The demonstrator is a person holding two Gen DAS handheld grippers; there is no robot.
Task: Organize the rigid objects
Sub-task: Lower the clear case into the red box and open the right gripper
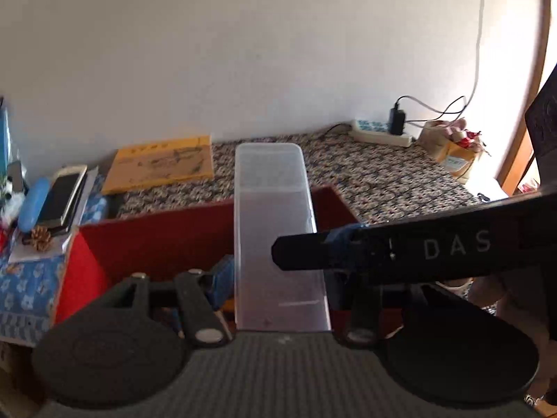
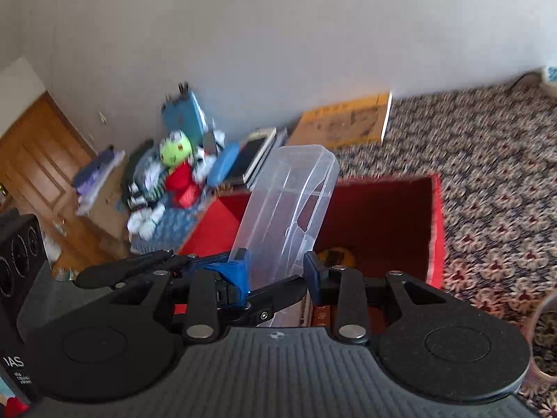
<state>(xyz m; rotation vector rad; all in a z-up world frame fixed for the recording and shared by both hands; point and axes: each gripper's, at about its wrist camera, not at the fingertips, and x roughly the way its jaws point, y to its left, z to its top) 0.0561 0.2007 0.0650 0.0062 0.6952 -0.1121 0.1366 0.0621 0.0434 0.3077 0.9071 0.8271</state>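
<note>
Clear plastic container (image 1: pixel 275 230) is up in the air right over the red box (image 1: pixel 153 240), and both grippers have a hold on it. Left gripper (image 1: pixel 278 275) is clamped on the container's near end, blue pad (image 1: pixel 222 275) flat against its left wall; the other pad is mostly hidden behind the right gripper's black finger, which cuts across that view from the right. Right gripper (image 2: pixel 276 264) is pinched narrow on it too, with the container's wall running up between its blue pads (image 2: pixel 240 271).

Left wrist view shows the container straight-on as a long frosted rectangle. Only the right wrist view shows that it's tilted, leaning up and right, and see-through with ribs inside. I can't see anything inside it.

Right wrist view also looks down into the red box, where something orange and round (image 2: pixel 336 257) sits on the bottom; the left view only gets the box's dark red inner walls.

Further out, the box sits on a patterned surface (image 1: pixel 383 170). A yellow book (image 1: pixel 163 167) lies flat by the wall, and there's a stack of phones (image 1: pixel 66 195) next to a blue case (image 1: pixel 33 205). Power strip (image 1: pixel 379 132) with a black charger shows only in the left view; the green-headed plush toy (image 2: pixel 175 160) and wooden door (image 2: pixel 38 153) only in the right.
</note>
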